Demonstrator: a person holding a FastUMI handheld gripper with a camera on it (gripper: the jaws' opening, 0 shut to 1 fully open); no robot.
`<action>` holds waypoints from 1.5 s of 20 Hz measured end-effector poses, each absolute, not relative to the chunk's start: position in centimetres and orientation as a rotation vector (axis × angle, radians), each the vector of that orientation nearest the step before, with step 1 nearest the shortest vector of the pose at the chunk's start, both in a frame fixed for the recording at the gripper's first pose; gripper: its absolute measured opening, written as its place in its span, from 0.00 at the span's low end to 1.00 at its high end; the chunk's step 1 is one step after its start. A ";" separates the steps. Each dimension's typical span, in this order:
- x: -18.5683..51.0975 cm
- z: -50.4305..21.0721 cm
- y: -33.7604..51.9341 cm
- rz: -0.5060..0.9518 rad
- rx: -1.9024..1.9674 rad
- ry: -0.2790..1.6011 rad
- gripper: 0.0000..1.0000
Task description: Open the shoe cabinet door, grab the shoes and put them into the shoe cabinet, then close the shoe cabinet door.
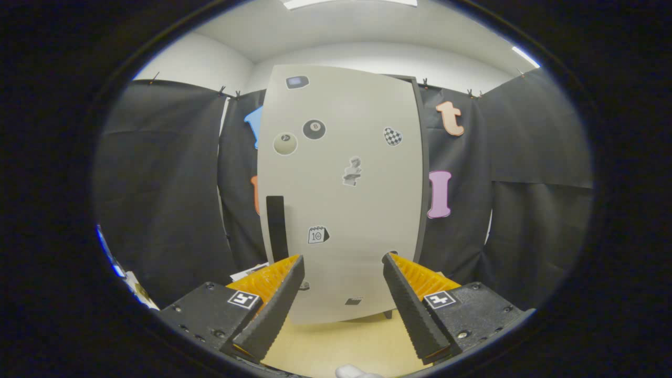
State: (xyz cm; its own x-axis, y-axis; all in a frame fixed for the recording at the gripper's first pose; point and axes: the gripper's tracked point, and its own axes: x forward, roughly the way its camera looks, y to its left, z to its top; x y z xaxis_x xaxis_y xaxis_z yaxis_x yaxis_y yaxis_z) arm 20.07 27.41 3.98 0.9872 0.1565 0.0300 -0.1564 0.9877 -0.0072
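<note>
Nearest the camera, the gripper [342,260] points straight ahead with its two fingers spread wide apart and nothing held between them; each finger [275,304] has a black ribbed pad on its inner face and an orange ribbed backing on its outer side, and each black base block carries a small square black-and-white marker; just below the fingers, a small white object [357,371] peeks in, too cut off to identify; under and between the fingers lies a pale wooden floor [336,344].

Just beyond the fingertips stands the shoe cabinet [341,194], upright, with its light grey door [362,210] shut and facing the camera; a dark vertical handle [276,226] sits on the door's left side, slightly above and ahead of the left fingertip, not touched by it; several stickers dot the door, among them two billiard balls [300,136] side by side, a chequered heart [392,136], a small grey figure [353,171] near the middle and a calendar page [317,234] lower down; a dark edge of the cabinet body runs down the door's right side; the booth's black cloth wall [168,184] hangs behind and to both sides of the cabinet; above it are a white wall and ceiling with strip lights [346,3].
</note>
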 end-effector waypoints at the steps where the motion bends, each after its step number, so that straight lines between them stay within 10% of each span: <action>1: 19.2 3.8 27.1 0.151 -0.005 -0.032 0.99; 30: 10.4 0.9 21.0 0.003 0.008 -0.026 0.99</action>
